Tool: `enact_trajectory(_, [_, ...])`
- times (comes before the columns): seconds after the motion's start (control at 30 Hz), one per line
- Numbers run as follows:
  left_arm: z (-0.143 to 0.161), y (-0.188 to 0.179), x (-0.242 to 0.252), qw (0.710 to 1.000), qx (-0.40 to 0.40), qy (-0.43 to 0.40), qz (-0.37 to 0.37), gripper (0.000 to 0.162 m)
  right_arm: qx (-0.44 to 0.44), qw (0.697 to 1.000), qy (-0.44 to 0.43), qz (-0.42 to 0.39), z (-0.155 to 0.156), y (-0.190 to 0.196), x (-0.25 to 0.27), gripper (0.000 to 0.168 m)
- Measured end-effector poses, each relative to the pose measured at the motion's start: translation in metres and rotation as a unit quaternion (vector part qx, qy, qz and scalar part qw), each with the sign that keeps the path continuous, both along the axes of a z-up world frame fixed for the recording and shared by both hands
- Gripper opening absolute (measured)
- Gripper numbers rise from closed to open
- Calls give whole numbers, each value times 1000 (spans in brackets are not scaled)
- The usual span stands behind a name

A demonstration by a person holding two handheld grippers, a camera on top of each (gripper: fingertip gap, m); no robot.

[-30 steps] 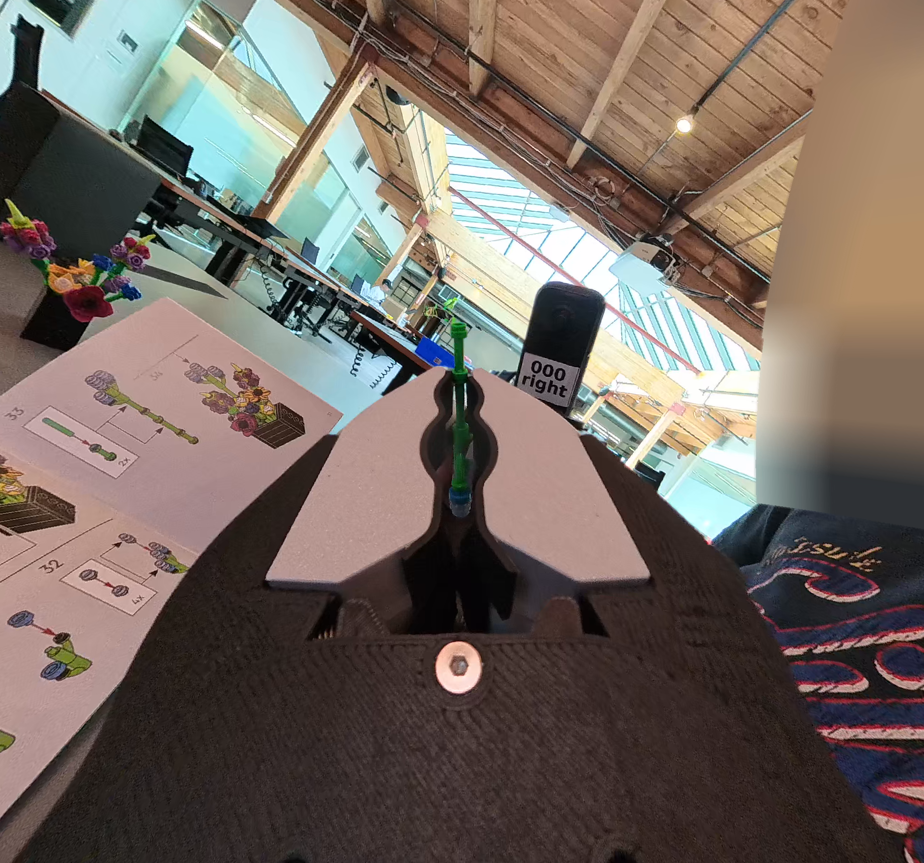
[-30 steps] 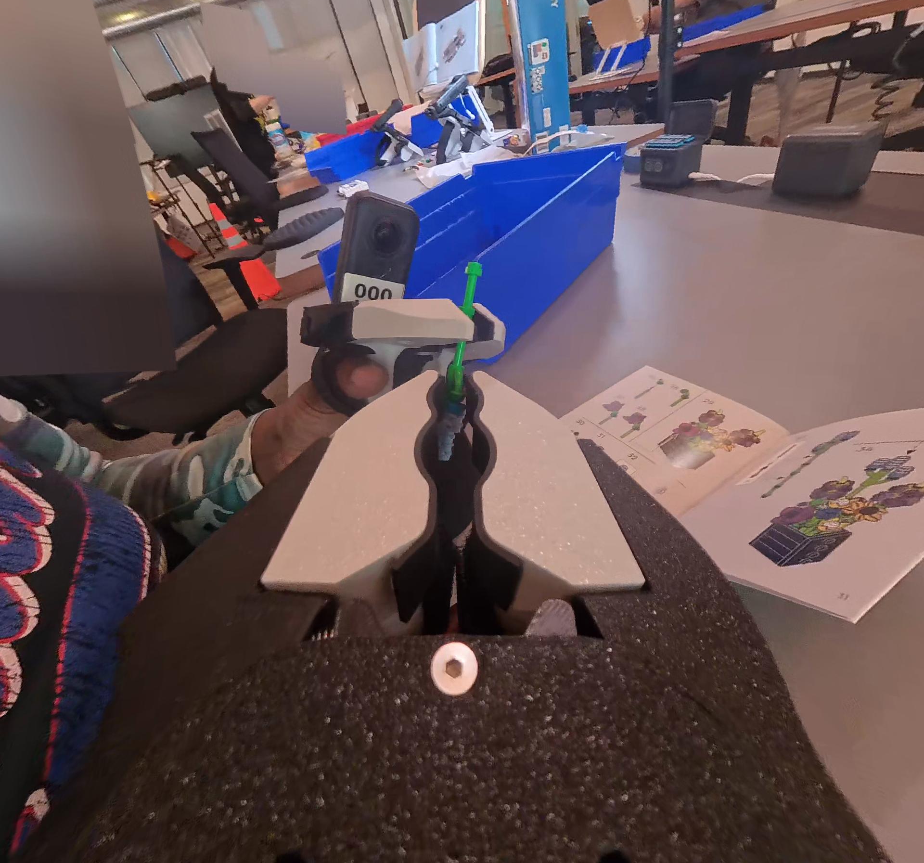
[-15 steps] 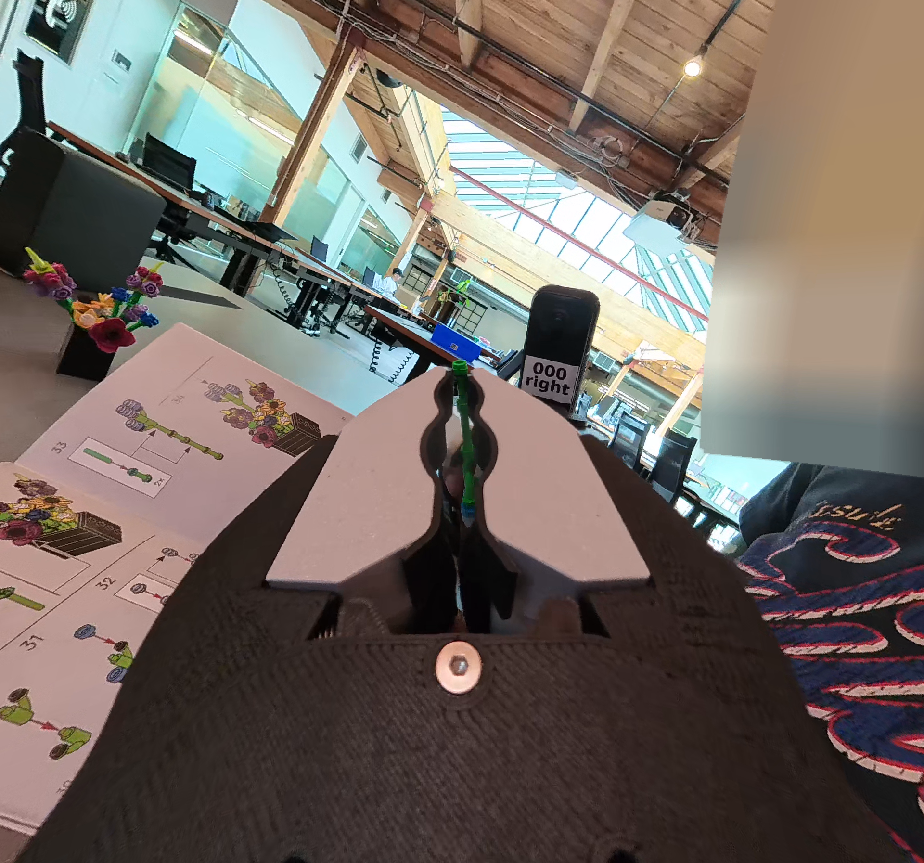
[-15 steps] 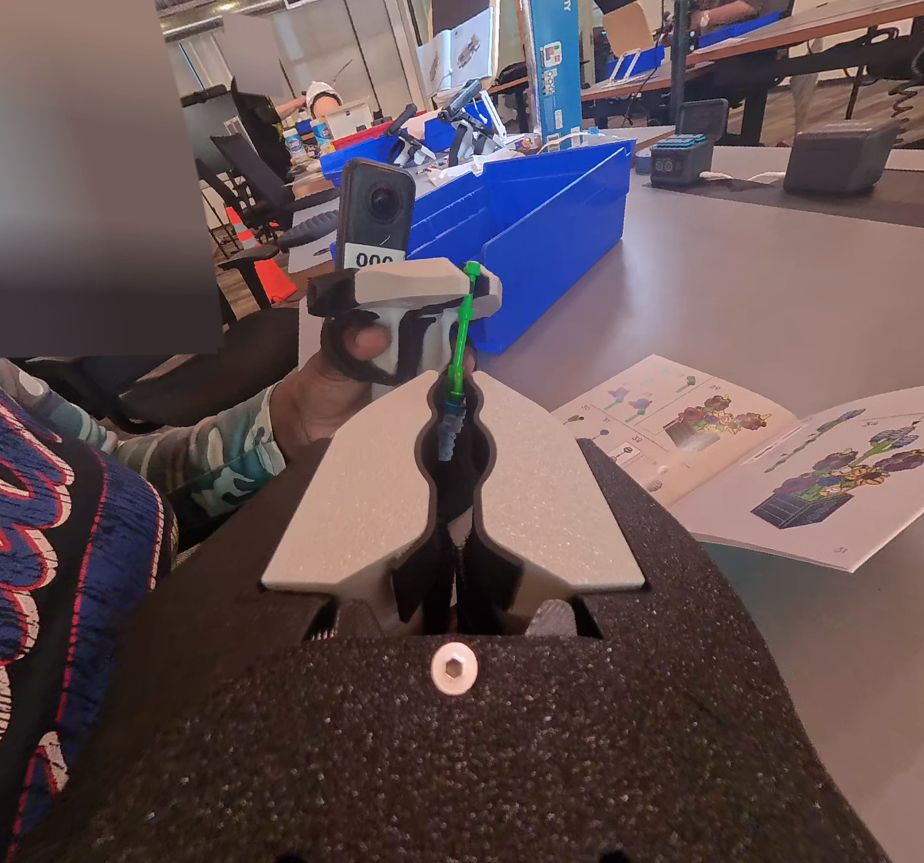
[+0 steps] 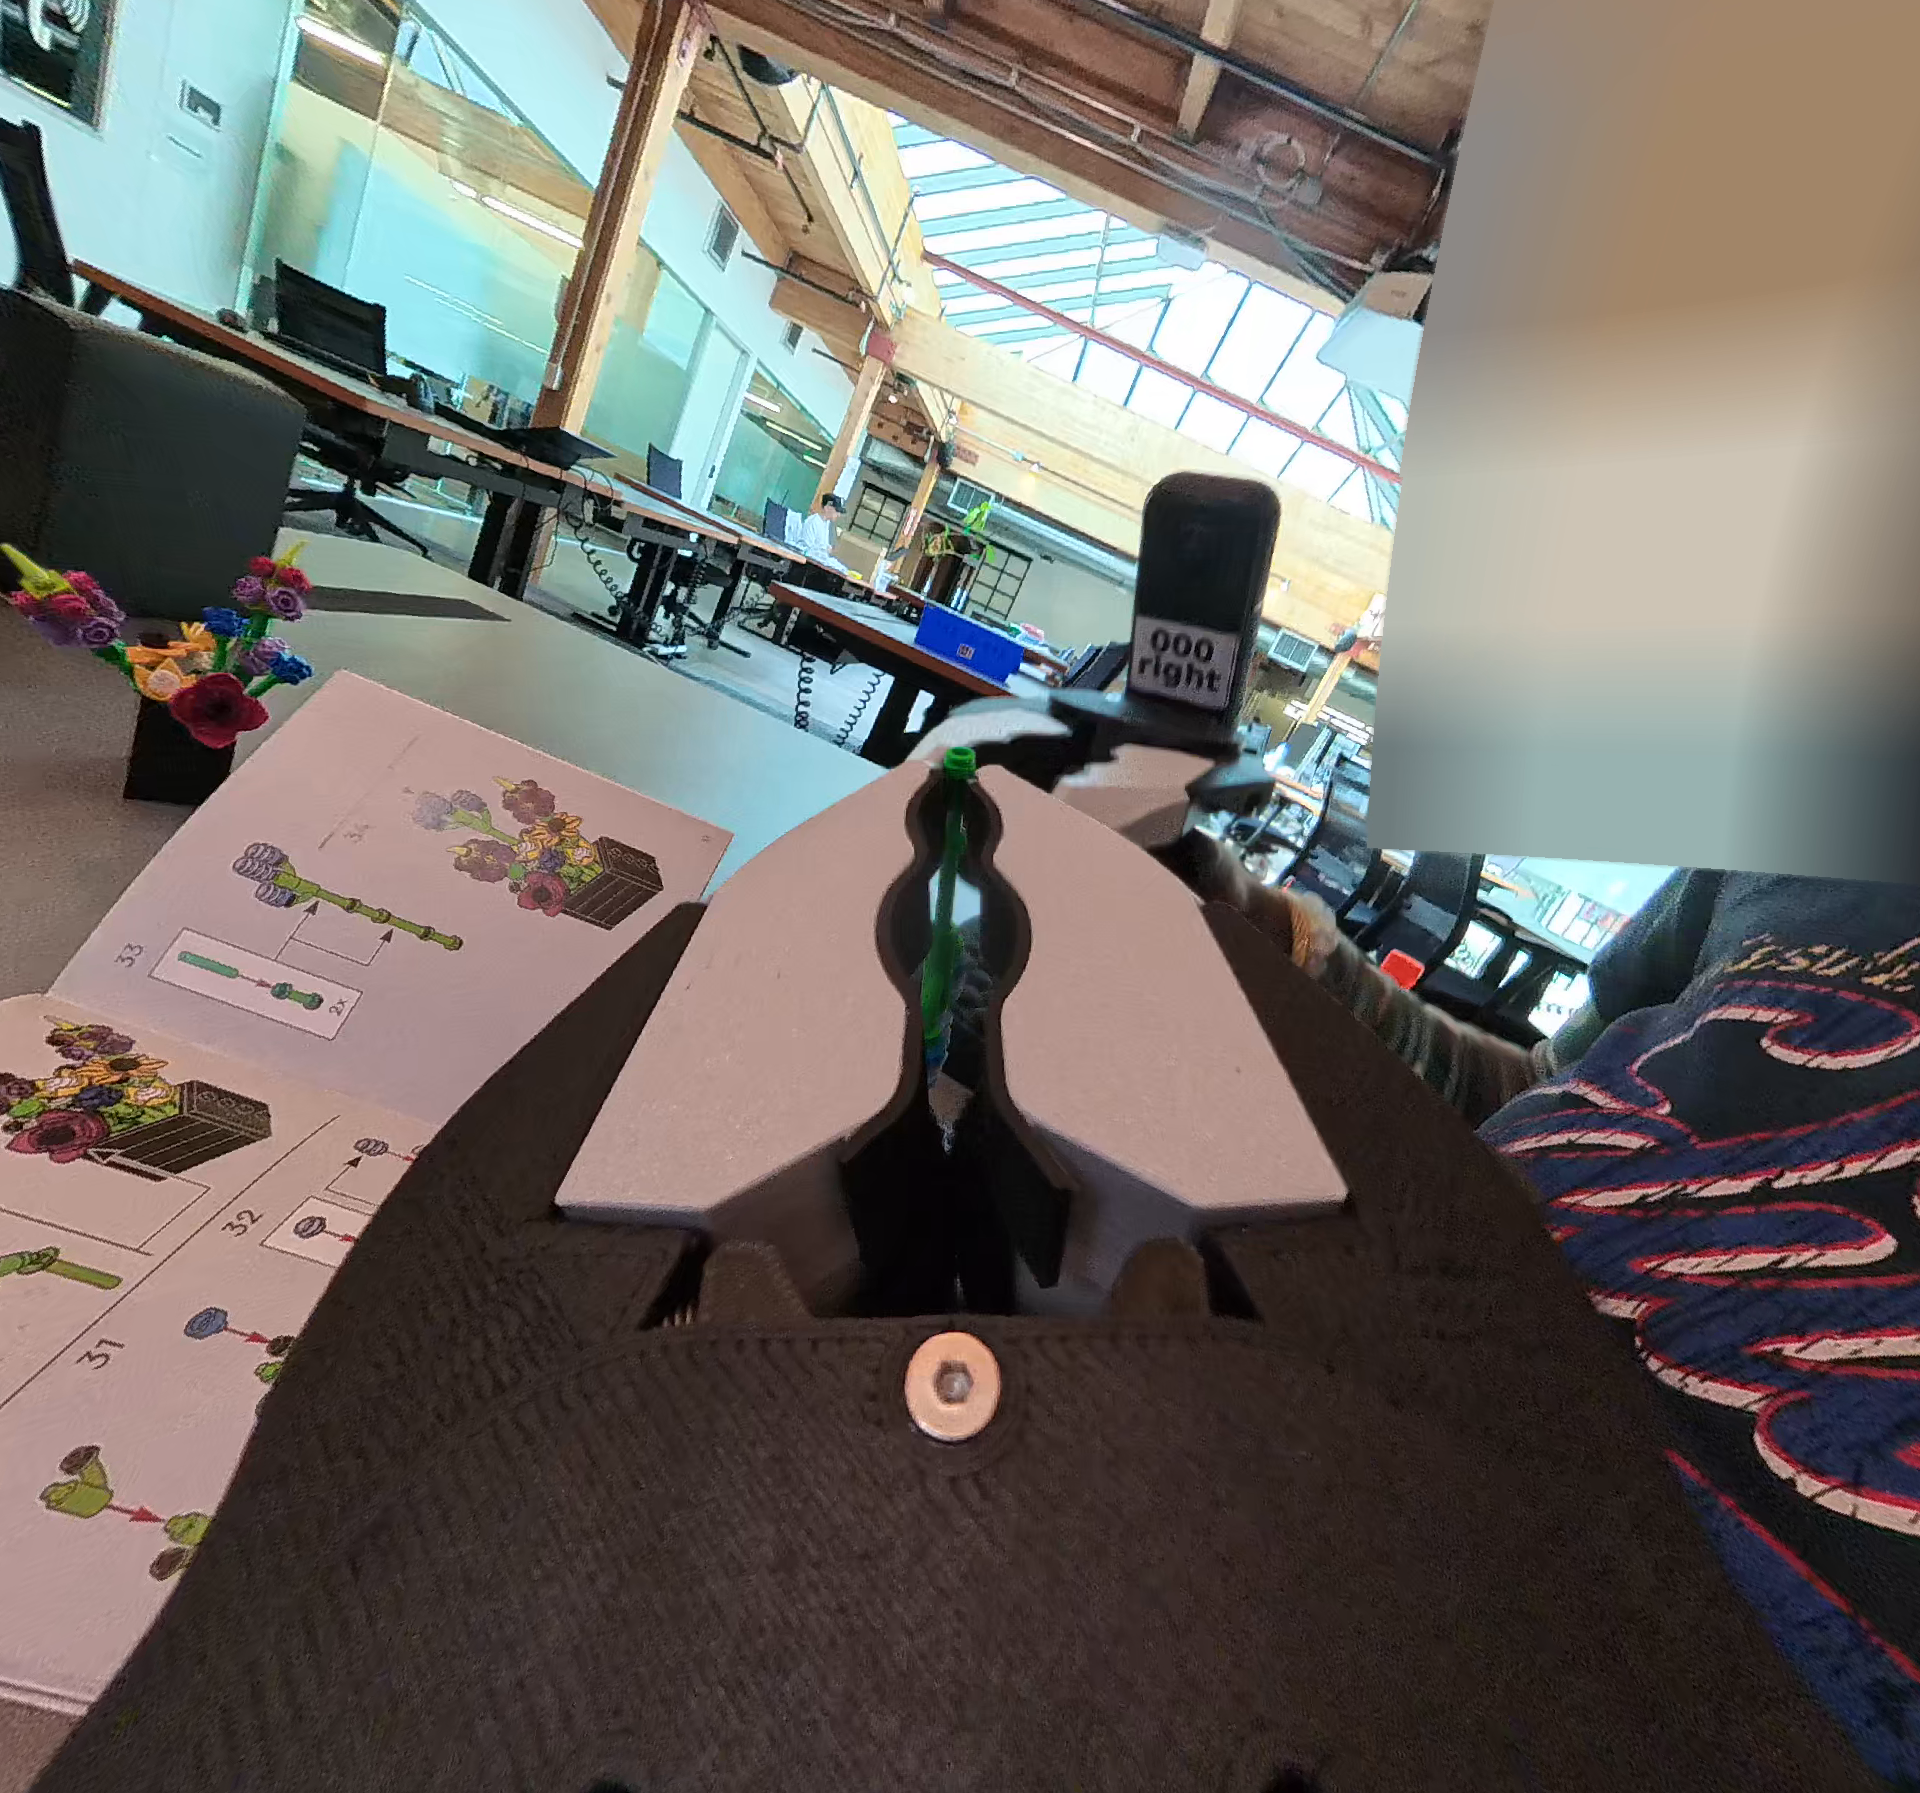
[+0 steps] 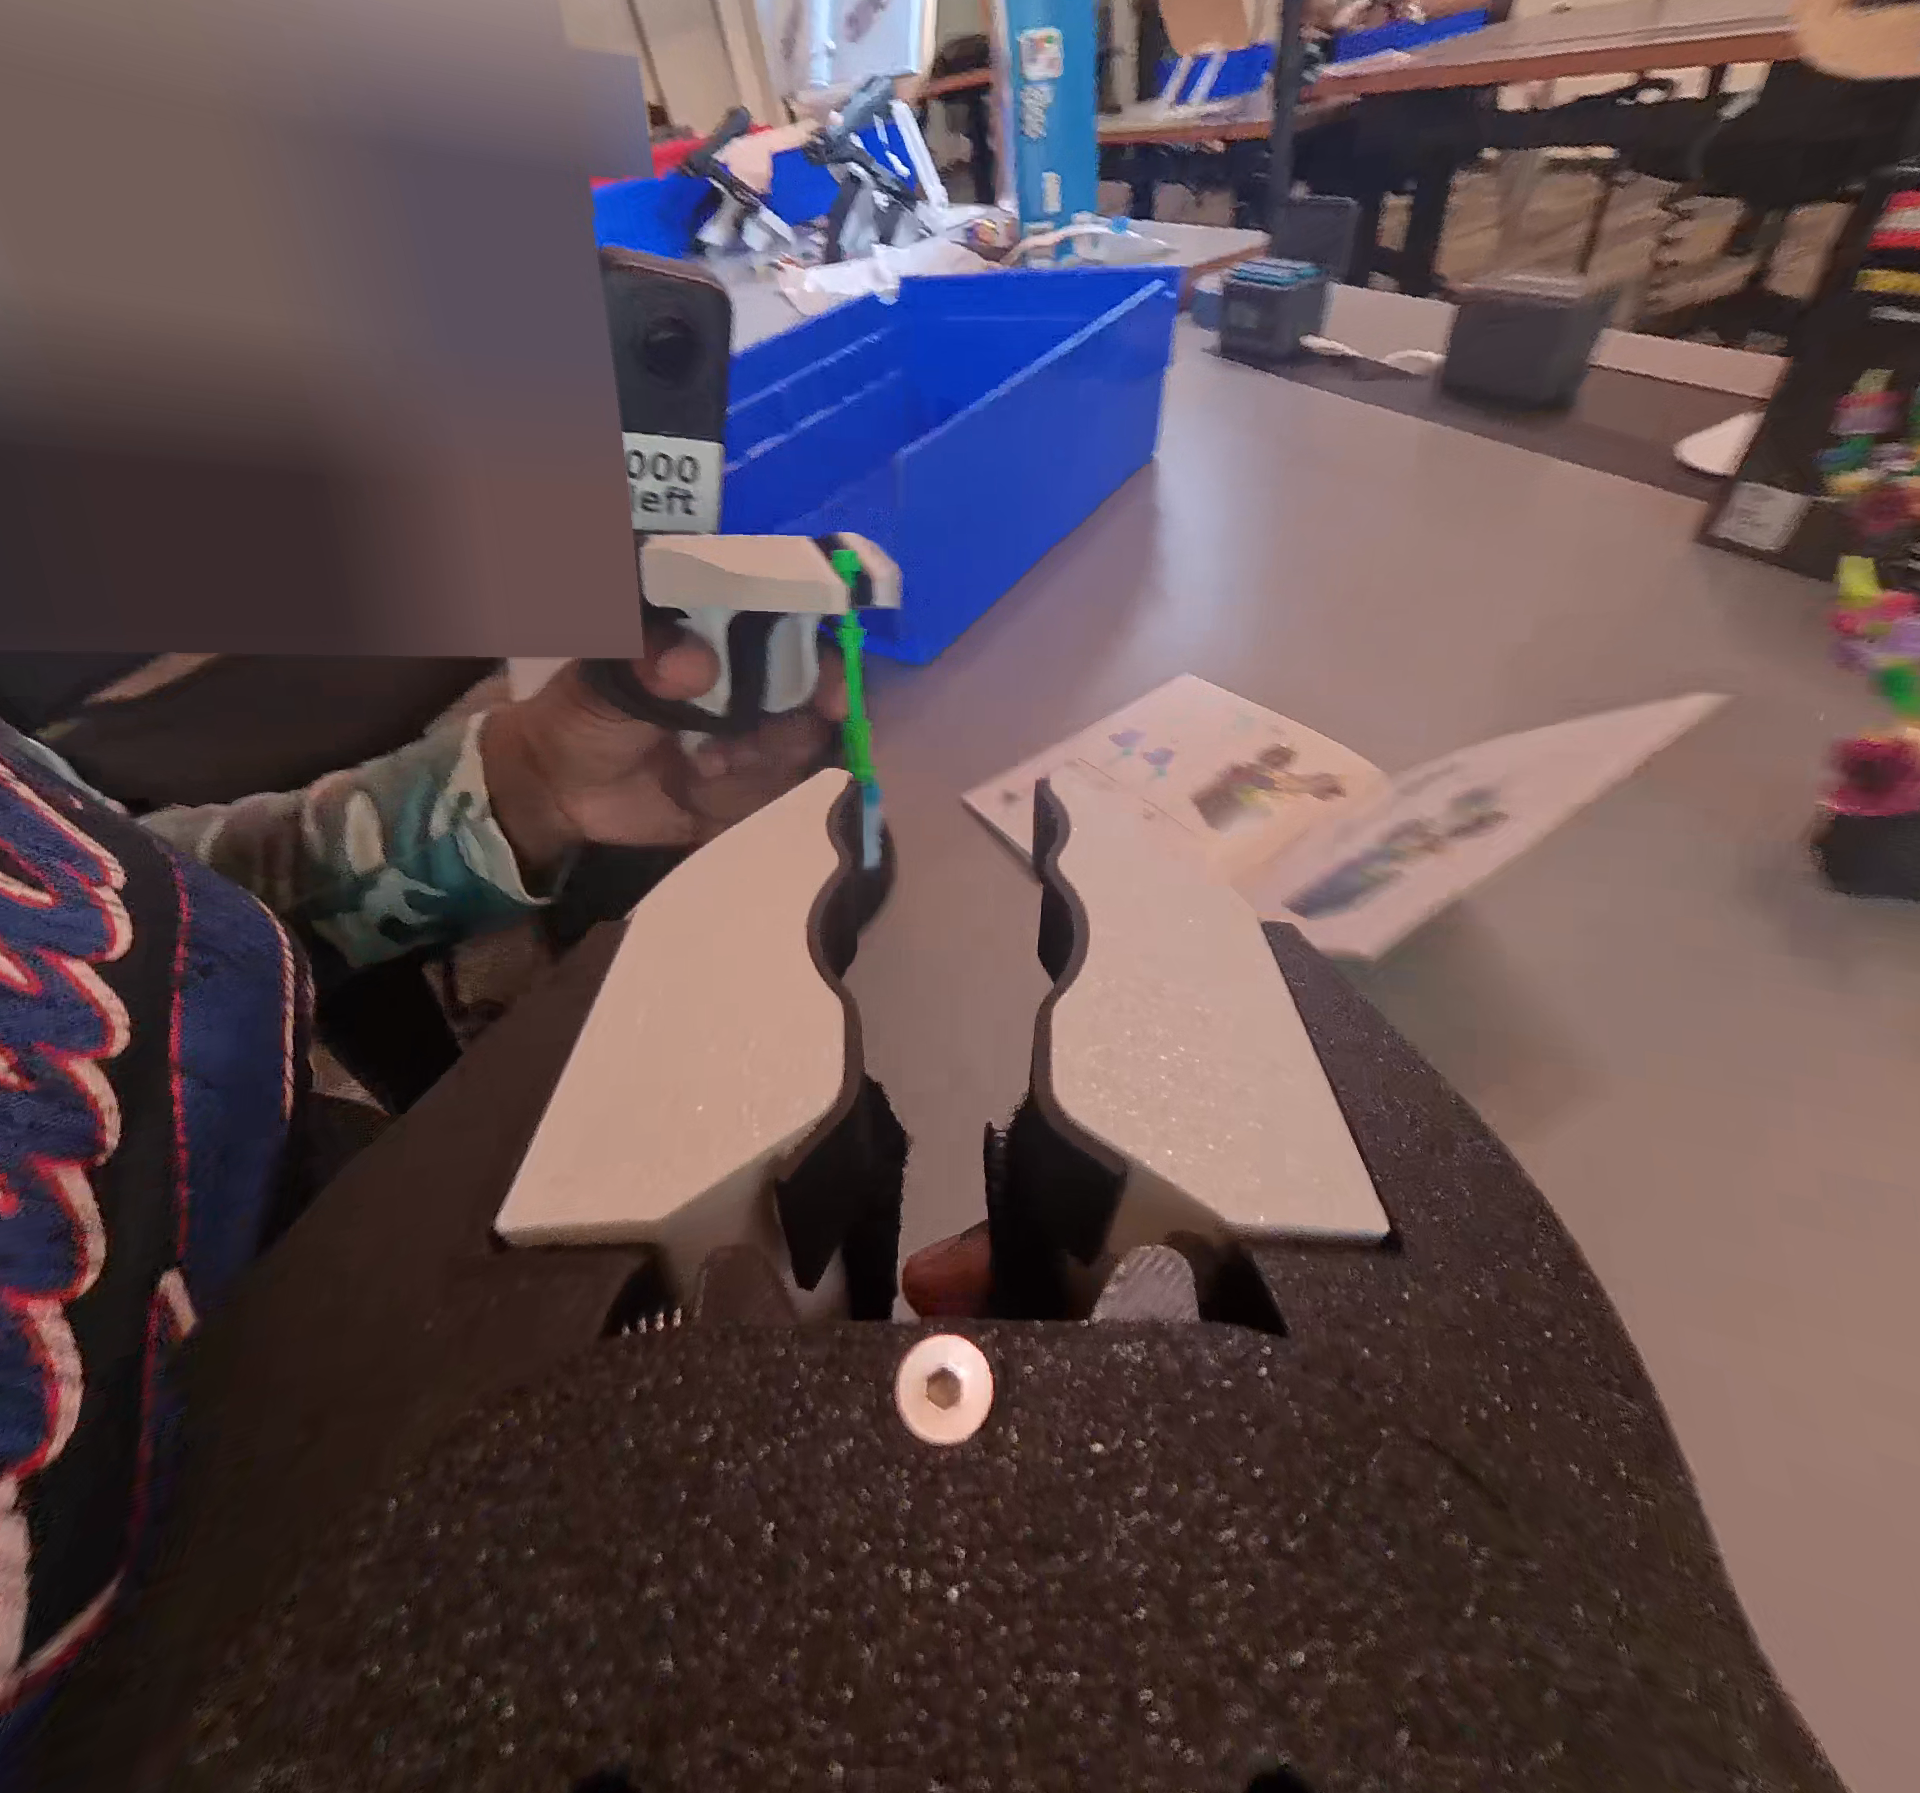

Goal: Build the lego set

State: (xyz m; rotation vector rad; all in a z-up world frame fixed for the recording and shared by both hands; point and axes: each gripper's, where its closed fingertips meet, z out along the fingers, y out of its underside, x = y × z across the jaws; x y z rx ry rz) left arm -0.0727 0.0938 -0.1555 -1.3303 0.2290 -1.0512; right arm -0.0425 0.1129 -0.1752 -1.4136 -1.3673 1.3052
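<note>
Now the left claw [image 5: 954, 787] pinches the green stem [image 5: 943, 922]. Its blue end sits by the right claw [image 6: 940, 808], spread wide. Behind, a blue bin [image 6: 997, 455] rests on the counter [image 6: 1455, 652]; I cannot see inside it.

Flower model [image 6: 1870, 704] cut off at frame edge & blurred; green stem's [image 5: 943, 933] lower end hidden betw. left tongs [image 5: 956, 787].

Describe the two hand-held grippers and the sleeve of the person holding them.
Both look alike. The left hand-held gripper and right hand-held gripper each have a black textured body with a silver hex bolt, and two pale grey fingers with wavy black-lined inner edges. Each carries a black camera with a white label. The sleeve is patterned teal, white and grey.
</note>
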Motion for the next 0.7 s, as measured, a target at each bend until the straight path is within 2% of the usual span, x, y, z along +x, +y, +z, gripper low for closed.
enact_trajectory(0.07, [-2,0,4,1000,2,16,0,3,17,999,-30,-25,1,15,20,26])
enact_trajectory(0.13, [-4,0,7,999,4,32,1,3,44,996,-63,-45,1,28,39,8])
enact_trajectory(0.2, [-6,0,10,999,3,44,0,2,77,991,-96,-55,-1,36,57,0])
enact_trajectory(0.33, [-8,-1,13,999,1,51,-7,2,110,975,-180,-65,-7,49,84,2])
enact_trajectory(0.43, [-11,-1,16,998,-1,65,-9,2,89,953,-283,-62,-21,57,109,19])
enact_trajectory(0.5, [-13,-1,20,997,-1,83,-8,2,64,928,-363,-49,-36,54,128,23])
enact_trajectory(0.6, [-16,-1,25,995,-2,103,-9,2,49,892,-449,-26,-61,39,151,16])
enact_trajectory(0.7, [-17,-1,26,994,-4,106,-13,2,59,866,-496,-17,-82,33,167,11])
